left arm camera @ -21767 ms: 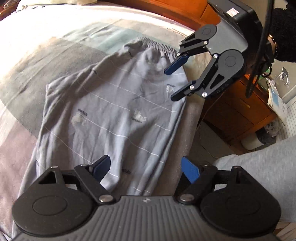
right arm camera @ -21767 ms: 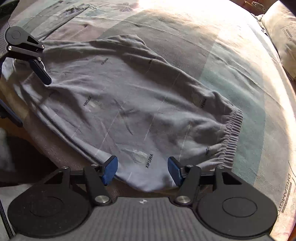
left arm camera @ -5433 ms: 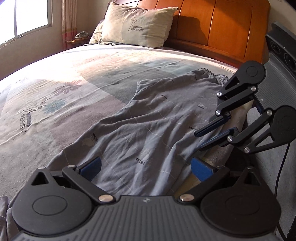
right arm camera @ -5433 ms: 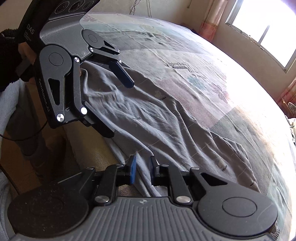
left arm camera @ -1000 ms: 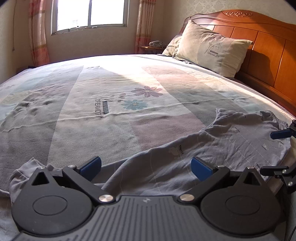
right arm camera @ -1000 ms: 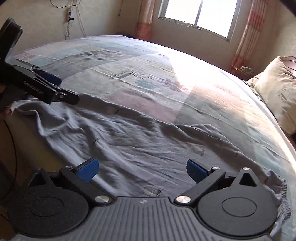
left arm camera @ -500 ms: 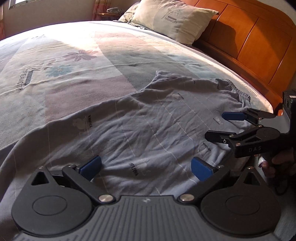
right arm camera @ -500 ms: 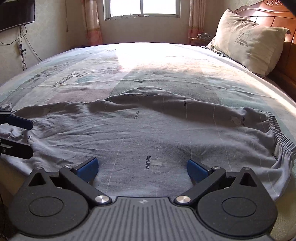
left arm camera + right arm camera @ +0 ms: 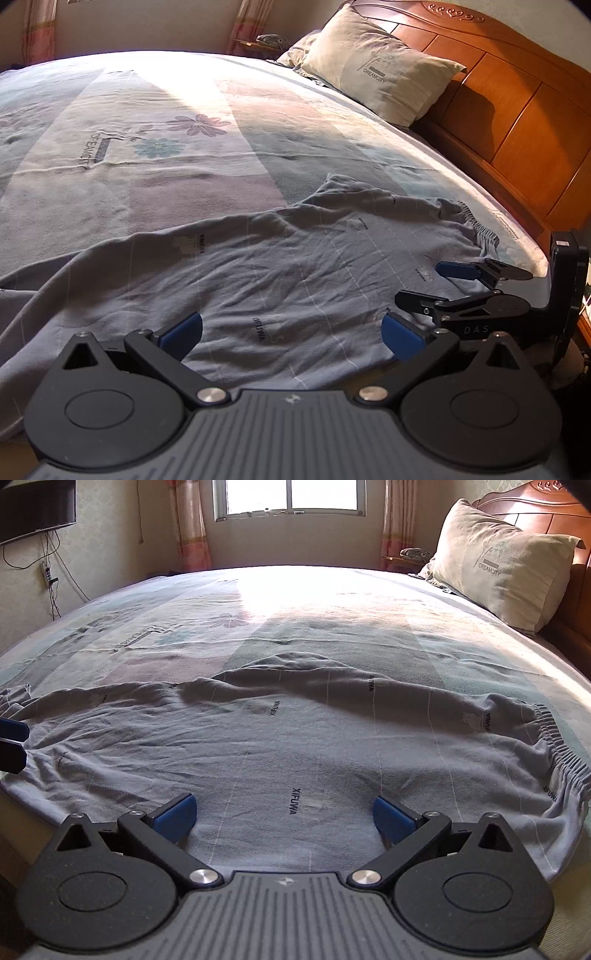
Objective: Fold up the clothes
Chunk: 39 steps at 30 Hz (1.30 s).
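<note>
Now both claws, left claw [image 9: 291,334] and right claw [image 9: 282,818], hover spread near the trousers [image 9: 295,746], needing an edge pinched to fold.

Beige pillow [image 9: 376,66] propped against wooden headboard [image 9: 517,110] on patterned bedsheet [image 9: 147,147]; beyond, sunlit window [image 9: 291,496], pink curtains [image 9: 188,524], wall-mounted television [image 9: 33,506].

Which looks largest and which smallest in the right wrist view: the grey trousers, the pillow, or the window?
1. The grey trousers look largest, spreading nearly across the whole picture.
2. The pillow comes next.
3. The window looks smallest, though it is cut off at the top and is farthest away, so its true size is unsure.
</note>
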Motion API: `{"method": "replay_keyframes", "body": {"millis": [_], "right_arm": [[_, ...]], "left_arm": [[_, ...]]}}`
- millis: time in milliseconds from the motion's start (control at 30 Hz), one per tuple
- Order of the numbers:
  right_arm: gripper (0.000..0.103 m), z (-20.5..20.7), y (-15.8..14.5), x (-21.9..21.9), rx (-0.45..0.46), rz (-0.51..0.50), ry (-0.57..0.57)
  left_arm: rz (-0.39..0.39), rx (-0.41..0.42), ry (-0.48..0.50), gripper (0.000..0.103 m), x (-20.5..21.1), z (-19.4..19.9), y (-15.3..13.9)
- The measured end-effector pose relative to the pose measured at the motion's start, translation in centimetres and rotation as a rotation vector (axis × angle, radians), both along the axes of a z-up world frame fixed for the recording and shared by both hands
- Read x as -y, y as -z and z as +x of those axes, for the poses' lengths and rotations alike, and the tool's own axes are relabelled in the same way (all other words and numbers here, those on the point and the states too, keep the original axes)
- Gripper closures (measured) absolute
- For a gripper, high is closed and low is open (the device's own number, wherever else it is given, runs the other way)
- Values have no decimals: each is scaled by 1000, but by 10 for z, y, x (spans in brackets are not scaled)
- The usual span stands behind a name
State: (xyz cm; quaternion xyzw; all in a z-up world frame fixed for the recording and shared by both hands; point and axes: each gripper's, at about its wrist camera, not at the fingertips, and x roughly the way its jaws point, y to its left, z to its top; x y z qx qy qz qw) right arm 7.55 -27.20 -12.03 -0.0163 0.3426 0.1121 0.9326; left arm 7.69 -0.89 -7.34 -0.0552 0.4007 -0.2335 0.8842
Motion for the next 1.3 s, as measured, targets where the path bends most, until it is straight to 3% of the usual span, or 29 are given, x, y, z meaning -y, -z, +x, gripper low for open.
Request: {"method": "replay_keyframes", "body": {"millis": [133, 233, 333, 433, 533, 667, 833, 933, 1067, 1167, 1300], "right_arm": [[0, 0, 0, 0, 1, 4, 0], [0, 0, 0, 1, 1, 10, 0], [0, -1, -1, 2, 1, 12, -1], [0, -1, -1, 2, 1, 14, -1], [0, -1, -2, 4, 1, 24, 1], [0, -1, -3, 5, -1, 35, 1], [0, -3, -4, 7, -11, 45, -1], [0, -4, -6, 12, -17, 76, -3], [0, -5, -7, 17, -28, 113, -4], [0, -6, -8, 21, -33, 141, -12], [0, -6, -10, 28, -43, 187, -18]], "left_arm": [[60, -31, 23, 1, 15, -9, 21], [57, -11, -7, 1, 5, -30, 22], [94, -63, -25, 1, -2, -36, 13], [111, -21, -40, 1, 1, -23, -8], [26, 2, -22, 1, 14, 10, -28], [-80, -25, 7, 1, 44, 61, -21], [-105, -73, -124, 1, 49, 92, 13], [-82, -92, -140, 1, 47, 99, 5], [-119, -155, -54, 1, 73, 122, -12], [-181, -133, 64, 1, 115, 143, -22], [-219, -192, 151, 1, 162, 181, -7]]}}
